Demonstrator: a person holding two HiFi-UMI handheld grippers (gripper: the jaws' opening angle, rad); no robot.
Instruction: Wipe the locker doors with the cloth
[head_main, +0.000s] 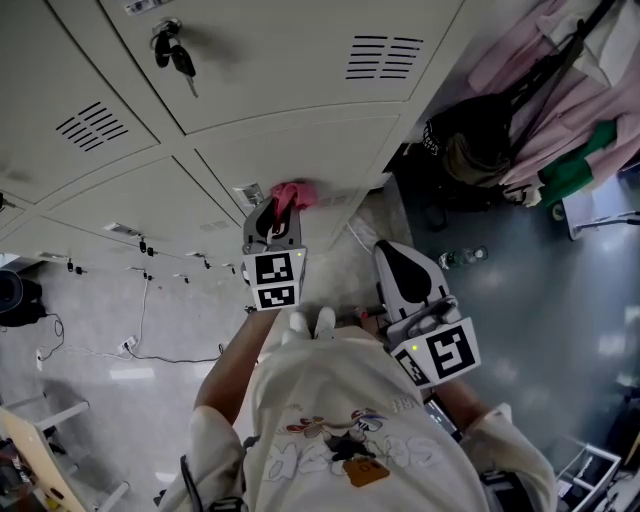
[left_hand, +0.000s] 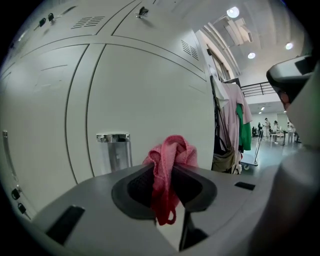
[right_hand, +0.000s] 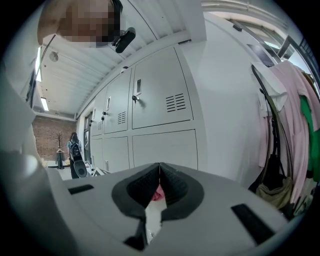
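Observation:
My left gripper (head_main: 278, 207) is shut on a pink cloth (head_main: 293, 194), which bunches out past the jaw tips. The cloth is up close to a lower cream locker door (head_main: 300, 150), just right of its metal latch (head_main: 249, 191). In the left gripper view the cloth (left_hand: 170, 157) hangs pinched between the dark pads, with the door (left_hand: 150, 95) and latch (left_hand: 114, 149) right behind; contact cannot be told. My right gripper (head_main: 386, 250) hangs back to the right, shut with nothing in it; its tips (right_hand: 159, 168) meet in front of the lockers (right_hand: 165, 145).
Keys (head_main: 172, 52) hang from an upper locker door. To the right of the lockers, clothes (head_main: 565, 90) hang on a rack above a dark bag (head_main: 470, 140). Cables (head_main: 140, 330) trail over the floor at the left. A distant person (right_hand: 75, 147) stands down the hall.

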